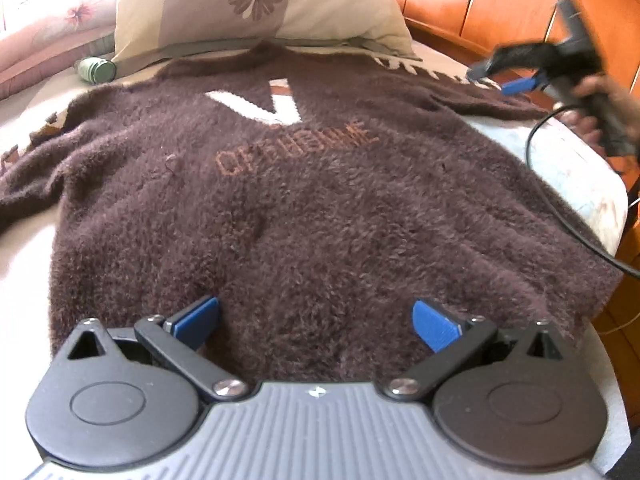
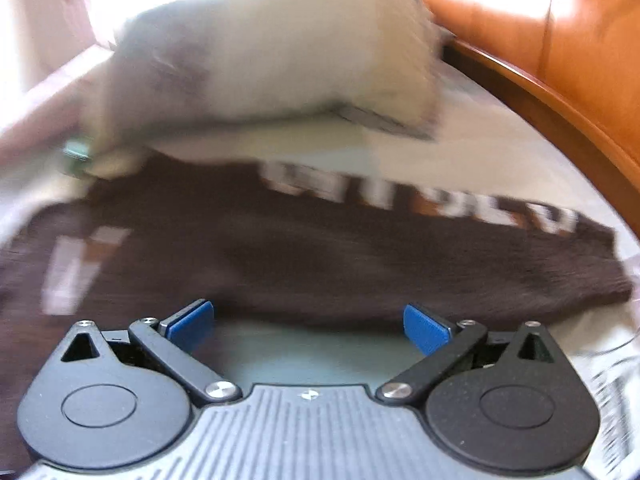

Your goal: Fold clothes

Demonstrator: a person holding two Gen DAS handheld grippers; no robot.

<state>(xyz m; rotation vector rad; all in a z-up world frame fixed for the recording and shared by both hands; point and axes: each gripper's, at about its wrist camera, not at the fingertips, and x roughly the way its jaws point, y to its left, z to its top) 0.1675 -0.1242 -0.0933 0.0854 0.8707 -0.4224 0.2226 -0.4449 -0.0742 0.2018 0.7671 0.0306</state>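
I had the fuzzy dark-brown sweater spread flat on the pale bed sheet, its white V-shaped patch and orange stitched lettering facing up, the collar end toward the cream pillow with brown flower print. My left tongs hung over the sweater's lower body, blue pads spread wide with nothing between them — only the fleece below. From the left wrist view I saw my right tongs at the far right over the sleeve, gripped by a hand, a black cable trailing from it. The right wrist view was blurred; my right tongs stood fully wide and empty there, above the sheet just short of the sweater's sleeve. A small green bottle lay beside the pillow. An orange wooden headboard curved along the right.
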